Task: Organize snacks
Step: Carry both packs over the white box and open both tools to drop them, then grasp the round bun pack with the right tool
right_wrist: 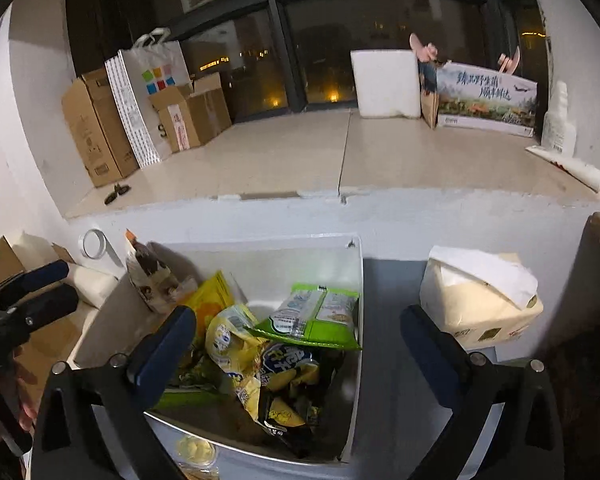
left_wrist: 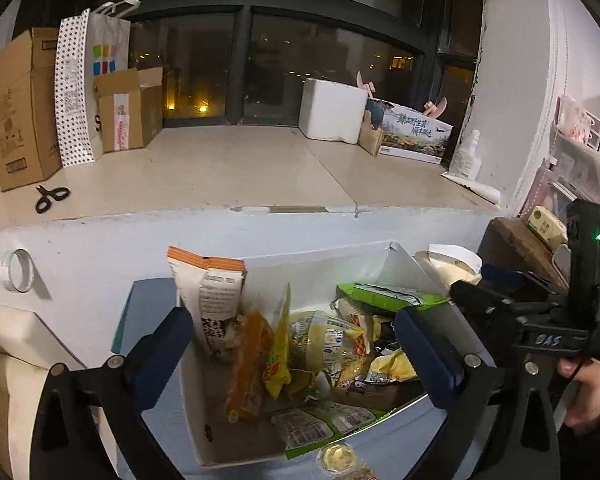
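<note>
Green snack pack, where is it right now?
The green snack pack lies on top of the pile at the back right of the white bin, over the yellow bags; left wrist view shows it too.

Dim indoor light, fisheye edges (dark corners)

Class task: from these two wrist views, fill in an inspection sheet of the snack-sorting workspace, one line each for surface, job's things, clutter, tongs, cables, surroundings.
Surface: pale ledge, mostly bare in the middle.
Job's things: white box heaped with snack packets; green packet on top, orange-topped bag upright at its left wall.
Clutter: scissors, tape roll, cardboard boxes, foam block, bottle.
Tongs: left tongs open over the box; right tongs open, empty.
Cables: nothing seen.
Surroundings: dark window, night lights outside.
</note>
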A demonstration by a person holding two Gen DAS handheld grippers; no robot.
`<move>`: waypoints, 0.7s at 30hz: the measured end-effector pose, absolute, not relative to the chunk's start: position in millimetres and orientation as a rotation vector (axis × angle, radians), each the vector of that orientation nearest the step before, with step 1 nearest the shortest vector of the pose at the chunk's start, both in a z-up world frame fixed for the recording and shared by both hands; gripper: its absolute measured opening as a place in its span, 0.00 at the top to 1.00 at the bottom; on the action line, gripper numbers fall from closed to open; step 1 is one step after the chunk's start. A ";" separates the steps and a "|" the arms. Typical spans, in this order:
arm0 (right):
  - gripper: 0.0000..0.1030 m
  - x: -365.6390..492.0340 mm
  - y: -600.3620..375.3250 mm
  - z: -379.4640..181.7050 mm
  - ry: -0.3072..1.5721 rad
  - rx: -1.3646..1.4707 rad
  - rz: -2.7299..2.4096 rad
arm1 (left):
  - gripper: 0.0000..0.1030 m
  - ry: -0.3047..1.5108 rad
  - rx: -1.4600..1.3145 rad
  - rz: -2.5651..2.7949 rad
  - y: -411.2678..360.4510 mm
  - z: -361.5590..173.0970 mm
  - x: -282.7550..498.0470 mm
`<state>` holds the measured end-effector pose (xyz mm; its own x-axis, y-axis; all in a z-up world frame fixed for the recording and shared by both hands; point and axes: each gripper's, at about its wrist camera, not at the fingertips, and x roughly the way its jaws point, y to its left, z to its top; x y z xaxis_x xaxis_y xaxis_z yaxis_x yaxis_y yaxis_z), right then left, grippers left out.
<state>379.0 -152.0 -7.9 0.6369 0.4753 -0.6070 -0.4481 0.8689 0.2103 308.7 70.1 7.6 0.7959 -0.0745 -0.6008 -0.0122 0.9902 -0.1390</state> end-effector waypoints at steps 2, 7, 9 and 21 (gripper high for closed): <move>0.00 376.0 -155.0 -1.4 0.686 0.062 0.541 | 0.00 0.647 -0.127 -0.024 69.8 10.4 304.6; 0.00 357.0 -155.6 17.4 0.618 0.067 0.570 | 0.00 0.639 -0.118 -0.028 68.0 16.2 290.3; 0.00 344.8 -156.3 25.0 0.594 0.062 0.588 | 0.00 0.623 -0.108 -0.030 64.7 21.2 280.0; 0.00 244.6 -183.0 25.5 0.516 0.071 0.670 | 0.00 0.530 -0.051 -0.161 30.3 34.8 164.3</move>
